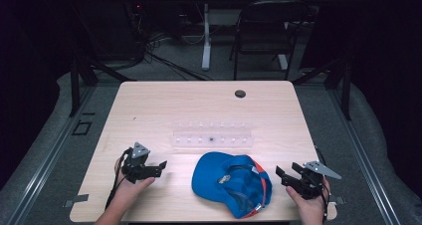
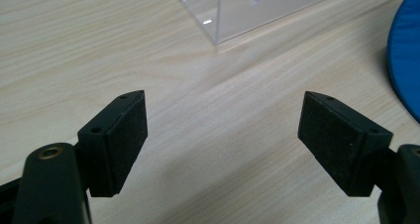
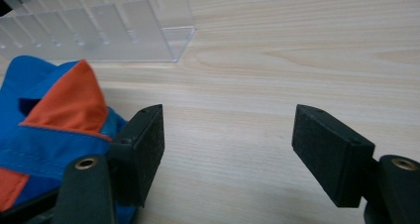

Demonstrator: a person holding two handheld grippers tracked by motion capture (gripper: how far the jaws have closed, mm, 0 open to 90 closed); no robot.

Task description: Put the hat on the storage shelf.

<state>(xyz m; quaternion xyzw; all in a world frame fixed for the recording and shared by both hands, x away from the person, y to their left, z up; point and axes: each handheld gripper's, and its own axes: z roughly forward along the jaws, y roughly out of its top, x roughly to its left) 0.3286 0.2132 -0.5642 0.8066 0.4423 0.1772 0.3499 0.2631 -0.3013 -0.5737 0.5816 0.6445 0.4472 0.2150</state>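
Table items and surroundings, as recorded.
1 blue-and-orange cap (image 1: 233,183) lay near the front edge of a light wooden table (image 1: 149,110); 1 clear acrylic rack (image 1: 213,137) sat just behind it; 1 dark folding chair (image 1: 263,31) stood beyond.

Blue cap (image 2: 405,55) cut off rightward

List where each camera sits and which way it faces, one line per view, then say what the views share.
High view: fixed above the person's side, looking forward and down on the wooden table; both forearms enter from below, holding the left gripper and right gripper.
Left gripper view: rides the left gripper, looking along its open jaws across the table toward the clear rack.
Right gripper view: rides the right gripper, jaws open, facing the rack.
Shared: the blue cap and the rack.
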